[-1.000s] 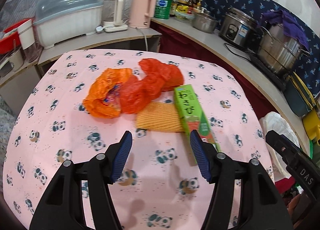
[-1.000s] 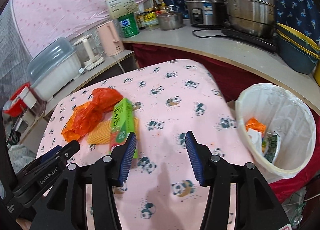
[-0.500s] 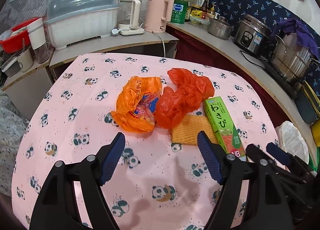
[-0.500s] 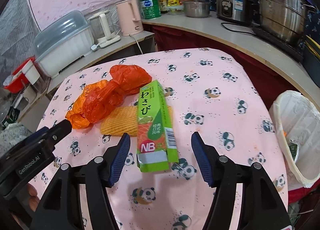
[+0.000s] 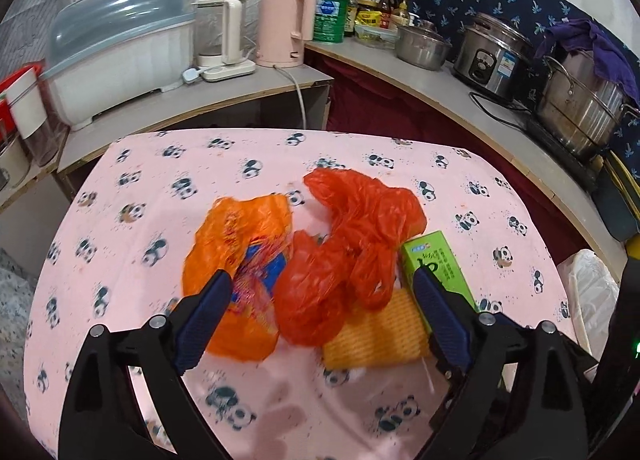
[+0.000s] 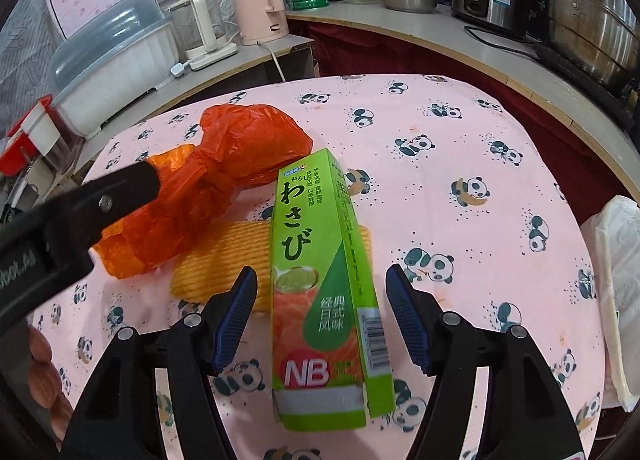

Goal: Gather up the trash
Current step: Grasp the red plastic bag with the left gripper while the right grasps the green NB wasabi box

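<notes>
On the pink panda tablecloth [image 5: 160, 196] lie an orange plastic bag [image 5: 236, 244], a red plastic bag [image 5: 352, 236], a yellow foam net [image 5: 376, 336] and a green wasabi box [image 6: 320, 260]. My left gripper [image 5: 324, 316] is open, its fingers either side of the two bags, just above them. My right gripper [image 6: 320, 312] is open with the green box lying between its fingers, not touched. The box's far end shows in the left wrist view [image 5: 436, 260]. The left gripper's finger shows in the right wrist view [image 6: 100, 200], over the red bag [image 6: 240, 156].
A white-lined trash bin [image 6: 616, 292] stands off the table's right edge and shows in the left wrist view [image 5: 592, 292]. Counters behind hold a dish-rack box [image 5: 116, 48], kettles [image 5: 280, 28], pots [image 5: 576, 108] and a rice cooker [image 5: 496, 56].
Both grippers have moved forward and down toward the trash. The left one swung onto the two bags; the right one swung from the bin to straddle the green box.
</notes>
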`<move>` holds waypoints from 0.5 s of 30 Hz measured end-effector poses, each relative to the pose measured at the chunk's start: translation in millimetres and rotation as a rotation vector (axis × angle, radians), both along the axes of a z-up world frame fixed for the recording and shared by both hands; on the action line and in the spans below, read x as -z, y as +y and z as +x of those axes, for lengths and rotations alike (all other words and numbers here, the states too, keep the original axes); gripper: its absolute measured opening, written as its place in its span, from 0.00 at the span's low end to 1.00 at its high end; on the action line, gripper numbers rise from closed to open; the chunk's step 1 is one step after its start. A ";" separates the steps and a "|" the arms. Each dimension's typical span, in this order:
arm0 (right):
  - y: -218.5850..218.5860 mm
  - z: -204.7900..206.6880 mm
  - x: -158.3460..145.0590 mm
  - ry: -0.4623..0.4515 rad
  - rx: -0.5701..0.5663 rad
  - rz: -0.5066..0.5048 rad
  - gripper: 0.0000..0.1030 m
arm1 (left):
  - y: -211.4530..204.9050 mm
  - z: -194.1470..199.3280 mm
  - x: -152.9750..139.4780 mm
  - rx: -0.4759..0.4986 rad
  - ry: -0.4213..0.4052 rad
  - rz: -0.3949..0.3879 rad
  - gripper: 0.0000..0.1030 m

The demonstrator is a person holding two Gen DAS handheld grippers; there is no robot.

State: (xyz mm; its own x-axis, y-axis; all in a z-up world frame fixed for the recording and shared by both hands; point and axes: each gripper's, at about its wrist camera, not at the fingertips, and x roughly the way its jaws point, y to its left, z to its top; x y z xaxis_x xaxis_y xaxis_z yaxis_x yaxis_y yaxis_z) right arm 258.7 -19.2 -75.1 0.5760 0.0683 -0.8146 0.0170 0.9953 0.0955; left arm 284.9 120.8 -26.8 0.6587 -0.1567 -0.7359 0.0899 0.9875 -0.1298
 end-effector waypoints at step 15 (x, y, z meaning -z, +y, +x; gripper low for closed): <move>-17.9 4.5 14.8 0.003 0.010 0.048 0.52 | -29.5 50.8 54.3 0.090 0.141 0.003 0.52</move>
State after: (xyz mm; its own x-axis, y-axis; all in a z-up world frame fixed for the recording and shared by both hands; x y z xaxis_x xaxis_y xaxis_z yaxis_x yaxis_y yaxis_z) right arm 263.2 -37.1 -89.8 0.5742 0.1010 -0.8125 0.0278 0.9894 0.1426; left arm 335.7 91.3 -81.1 0.5323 -0.2079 -0.8206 0.1593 0.9766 -0.1441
